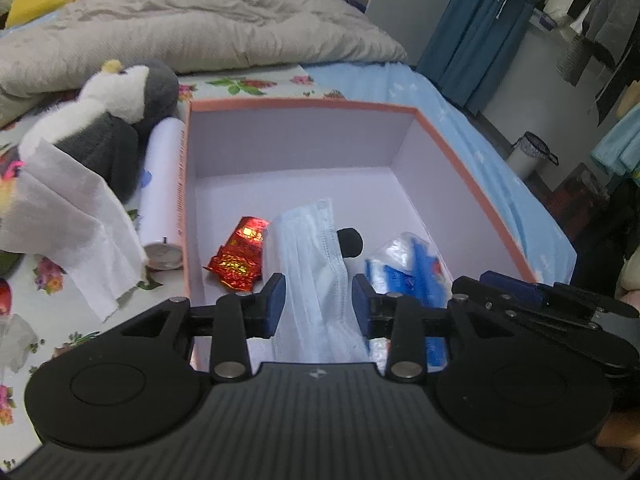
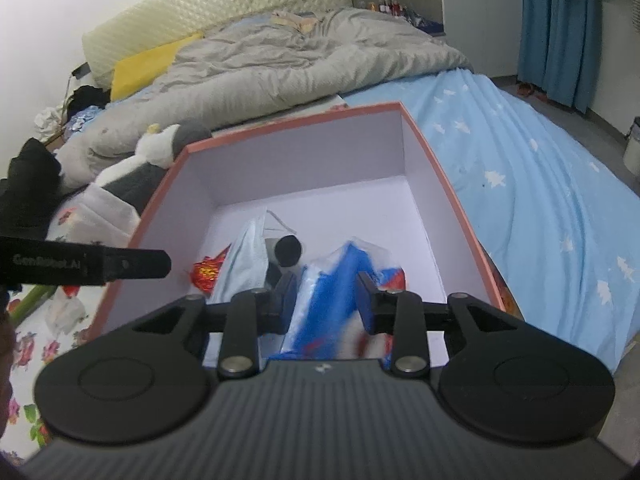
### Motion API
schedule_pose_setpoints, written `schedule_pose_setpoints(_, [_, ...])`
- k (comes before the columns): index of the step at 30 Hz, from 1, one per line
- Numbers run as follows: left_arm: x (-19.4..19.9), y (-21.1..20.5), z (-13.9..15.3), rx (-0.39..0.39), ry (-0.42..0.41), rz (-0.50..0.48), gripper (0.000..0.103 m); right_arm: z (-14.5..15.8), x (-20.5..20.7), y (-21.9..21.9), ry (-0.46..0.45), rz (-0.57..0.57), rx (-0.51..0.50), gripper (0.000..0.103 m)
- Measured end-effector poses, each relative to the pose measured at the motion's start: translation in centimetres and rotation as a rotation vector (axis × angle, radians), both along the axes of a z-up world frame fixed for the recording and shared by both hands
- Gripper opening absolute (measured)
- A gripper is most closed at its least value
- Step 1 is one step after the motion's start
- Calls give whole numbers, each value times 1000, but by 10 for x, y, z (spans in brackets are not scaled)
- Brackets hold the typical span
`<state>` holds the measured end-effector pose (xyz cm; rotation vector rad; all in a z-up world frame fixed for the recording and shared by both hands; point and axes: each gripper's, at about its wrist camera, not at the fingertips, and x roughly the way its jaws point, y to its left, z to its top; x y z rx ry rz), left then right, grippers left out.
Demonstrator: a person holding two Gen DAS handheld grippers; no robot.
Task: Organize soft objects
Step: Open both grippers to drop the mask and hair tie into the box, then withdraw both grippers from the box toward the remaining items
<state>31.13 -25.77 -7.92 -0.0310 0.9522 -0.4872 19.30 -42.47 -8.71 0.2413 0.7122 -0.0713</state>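
Note:
An open box (image 1: pixel 296 140) with a pink rim and pale inside walls stands on the bed. My left gripper (image 1: pixel 318 300) is over its near edge. A light blue face mask (image 1: pixel 316 248) hangs loosely between its open jaws and drapes onto the box floor. My right gripper (image 2: pixel 326 300) is also open over the box (image 2: pixel 312 152). A blurred blue and white plastic packet (image 2: pixel 332 292) sits between its pads with gaps on both sides. A red foil packet (image 1: pixel 238 258) and a black round object (image 1: pixel 350 242) lie on the box floor.
Left of the box are a grey and white plush penguin (image 1: pixel 116 96), a white tissue (image 1: pixel 76 216) and a white cylinder (image 1: pixel 164 196) on the floral sheet. A grey duvet (image 2: pixel 280 64) lies behind. Blue sheet (image 2: pixel 540 184) slopes away on the right.

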Motion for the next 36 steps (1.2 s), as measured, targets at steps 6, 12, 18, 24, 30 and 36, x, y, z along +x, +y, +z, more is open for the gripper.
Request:
schedule_pose_setpoints(6, [-32,19,22,-13,-40,11,42,19,-27,14,-44,4,1,35])
schedule_pose_setpoints(12, [-71,42,42,-25,-80,30,42,35,-62,28,-80,16,7,35])
schedule_pose_setpoints(18, [-110,65,57,-52,-106,57,42,47,-93,42,-105,29,0,35])
schedule_pose_setpoints(24, [-145,84,66,-71,-133,68,42,55,-119,57,-133,34,-8,35])
schedule_pose_setpoints(30, [-176,106,68,-80,-146,83,42,55,-139,77,-140,54,-17,35])
schedule_pose_setpoints(36, [-201,132,68,-83,-153,117,42,56,-147,103,-143,103,-32,35])
